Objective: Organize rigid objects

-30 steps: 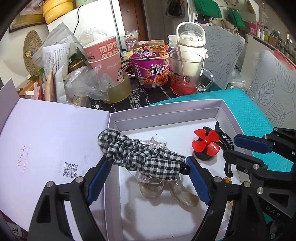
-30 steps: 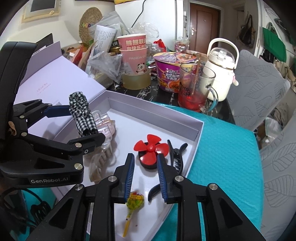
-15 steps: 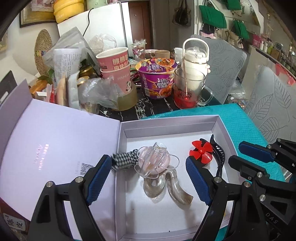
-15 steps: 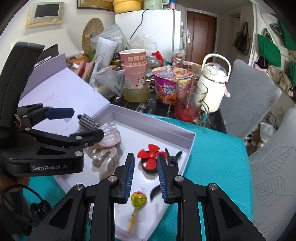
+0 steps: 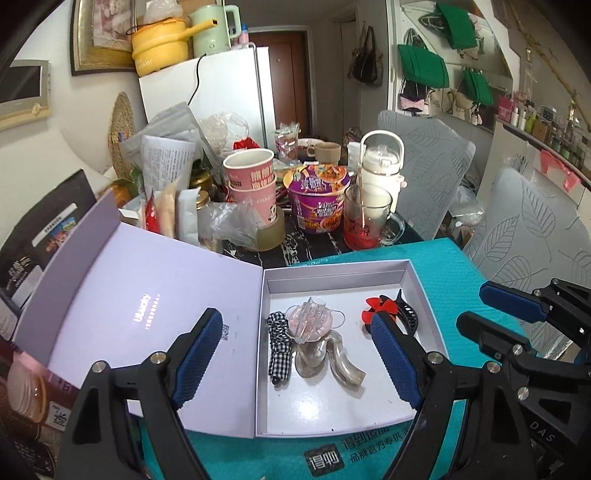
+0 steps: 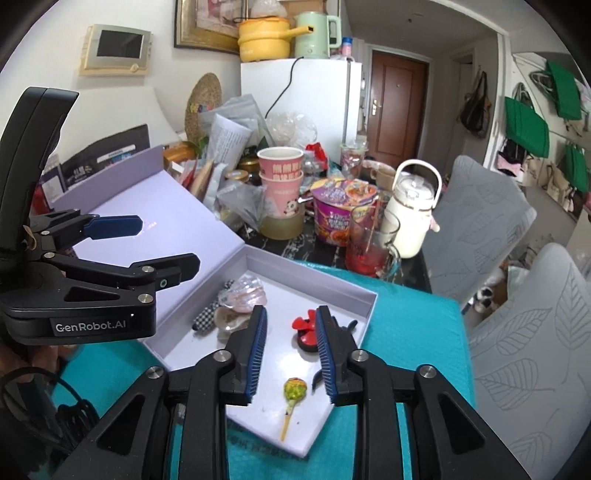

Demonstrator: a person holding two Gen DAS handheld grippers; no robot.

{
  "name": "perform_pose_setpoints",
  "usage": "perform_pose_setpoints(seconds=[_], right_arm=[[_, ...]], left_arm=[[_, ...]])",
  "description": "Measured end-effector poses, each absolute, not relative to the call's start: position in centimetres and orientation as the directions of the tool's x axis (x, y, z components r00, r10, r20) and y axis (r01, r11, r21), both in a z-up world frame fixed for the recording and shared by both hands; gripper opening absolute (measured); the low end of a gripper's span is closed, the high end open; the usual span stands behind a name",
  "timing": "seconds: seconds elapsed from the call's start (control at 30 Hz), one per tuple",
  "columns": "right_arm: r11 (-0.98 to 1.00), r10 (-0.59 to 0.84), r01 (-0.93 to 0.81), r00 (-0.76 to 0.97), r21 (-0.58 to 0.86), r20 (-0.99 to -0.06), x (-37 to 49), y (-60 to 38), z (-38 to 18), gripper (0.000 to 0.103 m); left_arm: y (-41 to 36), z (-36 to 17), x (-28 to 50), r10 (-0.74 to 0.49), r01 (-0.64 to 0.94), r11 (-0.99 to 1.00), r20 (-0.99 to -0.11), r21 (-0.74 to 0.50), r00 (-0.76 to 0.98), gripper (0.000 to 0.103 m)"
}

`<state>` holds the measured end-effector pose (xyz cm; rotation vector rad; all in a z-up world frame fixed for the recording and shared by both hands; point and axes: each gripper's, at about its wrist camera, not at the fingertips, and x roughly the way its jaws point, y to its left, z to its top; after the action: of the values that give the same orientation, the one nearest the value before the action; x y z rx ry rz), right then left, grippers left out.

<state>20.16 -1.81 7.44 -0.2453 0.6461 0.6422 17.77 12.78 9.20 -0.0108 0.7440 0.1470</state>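
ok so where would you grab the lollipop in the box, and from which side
Take the lollipop by its thin stick, from straight above with the fingers closing across it. It lies flat on the floor of the box, head toward the red fan, stick pointing at the near corner, with bare floor around the stick.

A purple instant noodle bowl (image 5: 319, 197) sits mid-frame, left of a glass mug (image 5: 365, 216) holding red liquid. Behind the mug stands a white handled jug (image 5: 380, 170). Stacked pink paper cups (image 5: 251, 184) rest on a tape roll (image 5: 271, 232). A white fridge (image 5: 221, 92) carries a yellow pot (image 5: 160, 46) and a green kettle (image 5: 212, 27).
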Motion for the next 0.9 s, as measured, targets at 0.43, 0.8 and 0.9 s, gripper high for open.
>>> perform_pose_setpoints(seconds=[0.43, 0.8, 0.9], right_arm=[[0.795, 0.498, -0.606, 0.668, -0.016, -0.553, 13.5, -4.2, 10.7, 0.059], [0.825, 0.468, -0.564, 0.716, -0.034, -0.518, 8.1, -6.2, 10.9, 0.069], [0.830, 0.460, -0.556, 0.721, -0.036, -0.518, 6.8, -6.4, 10.5, 0.069]], left_arm=[[11.6, 12.3, 9.7, 0.140, -0.148, 0.988, -0.586, 0.034, 0.798, 0.103], [10.6, 12.1, 4.4, 0.137, -0.145, 0.989, -0.560, 0.029, 0.817, 0.103], [10.3, 11.6, 3.4, 0.141, -0.149, 0.988, -0.565, 0.031, 0.813, 0.103]])
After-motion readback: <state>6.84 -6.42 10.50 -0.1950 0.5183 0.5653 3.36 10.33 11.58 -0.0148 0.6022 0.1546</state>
